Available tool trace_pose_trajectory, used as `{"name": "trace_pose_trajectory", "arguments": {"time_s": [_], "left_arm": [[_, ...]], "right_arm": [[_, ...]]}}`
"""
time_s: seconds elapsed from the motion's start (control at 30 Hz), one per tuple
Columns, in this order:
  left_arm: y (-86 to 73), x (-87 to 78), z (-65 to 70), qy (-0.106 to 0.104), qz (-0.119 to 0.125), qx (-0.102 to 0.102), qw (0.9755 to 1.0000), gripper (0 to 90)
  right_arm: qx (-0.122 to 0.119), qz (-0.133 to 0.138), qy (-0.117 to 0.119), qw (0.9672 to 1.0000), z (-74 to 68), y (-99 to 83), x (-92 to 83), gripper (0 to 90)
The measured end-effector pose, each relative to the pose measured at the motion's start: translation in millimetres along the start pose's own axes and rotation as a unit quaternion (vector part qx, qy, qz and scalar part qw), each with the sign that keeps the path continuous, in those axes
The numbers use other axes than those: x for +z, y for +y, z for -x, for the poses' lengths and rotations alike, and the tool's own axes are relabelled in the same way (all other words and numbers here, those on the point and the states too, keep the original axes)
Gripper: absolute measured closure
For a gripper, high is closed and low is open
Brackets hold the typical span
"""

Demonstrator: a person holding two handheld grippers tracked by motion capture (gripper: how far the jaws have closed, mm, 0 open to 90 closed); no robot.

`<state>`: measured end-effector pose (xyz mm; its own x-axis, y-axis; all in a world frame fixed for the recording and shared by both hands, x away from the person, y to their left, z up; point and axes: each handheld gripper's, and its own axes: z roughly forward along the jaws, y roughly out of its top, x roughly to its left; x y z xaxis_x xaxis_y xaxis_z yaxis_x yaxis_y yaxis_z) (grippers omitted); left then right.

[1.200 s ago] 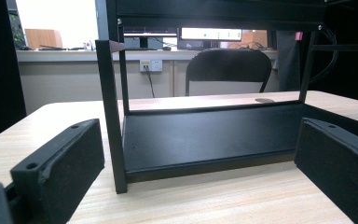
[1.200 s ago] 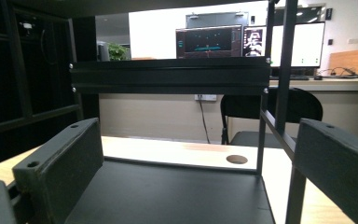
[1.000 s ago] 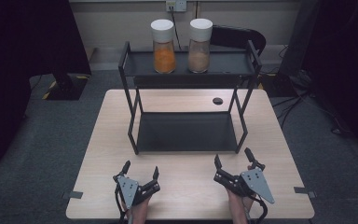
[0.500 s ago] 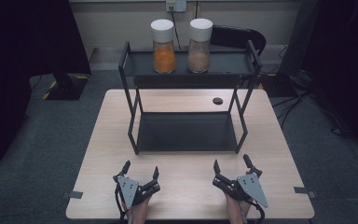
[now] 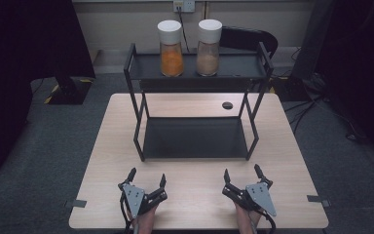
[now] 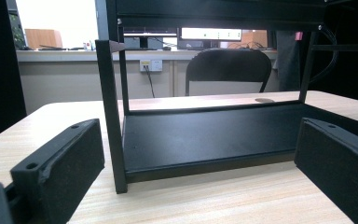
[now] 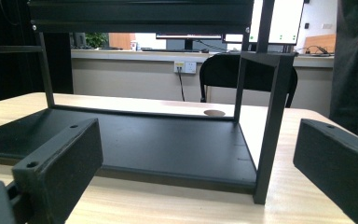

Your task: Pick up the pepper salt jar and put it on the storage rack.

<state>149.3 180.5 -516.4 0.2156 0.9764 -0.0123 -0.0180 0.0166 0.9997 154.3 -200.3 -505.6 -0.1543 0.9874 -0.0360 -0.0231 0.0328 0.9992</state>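
Observation:
A black two-tier metal rack [image 5: 197,139] stands on the middle of the wooden table [image 5: 112,161]. On its top shelf sit two white-capped jars: one with orange contents [image 5: 171,48] and one with tan contents [image 5: 208,48]. My left gripper [image 5: 146,178] rests near the front edge, open and holding nothing. My right gripper [image 5: 242,173] sits beside it to the right, also open with nothing between its jaws. In the left gripper view the rack's front left post [image 6: 113,116] is close ahead. In the right gripper view the front right post [image 7: 271,126] is close ahead.
A dark round hole [image 5: 227,105] marks the table behind the rack. A black chair [image 5: 246,39] stands beyond the far edge. The rack's lower shelf [image 5: 195,137] holds nothing. Grey carpet surrounds the table.
Both grippers have stayed near the front edge; the right one has shifted very slightly. Nothing else has moved.

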Motion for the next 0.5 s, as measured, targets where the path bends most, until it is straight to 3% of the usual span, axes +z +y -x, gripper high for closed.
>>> {"name": "trace_pose_trajectory", "arguments": {"time_s": [0.5], "left_arm": [[0.0,0.0,0.3,0.001,0.000,0.000,1.0000,1.0]], "right_arm": [[0.009,0.005,-0.003,0.9999,0.3,-8.1,-2.1,0.0]]}}
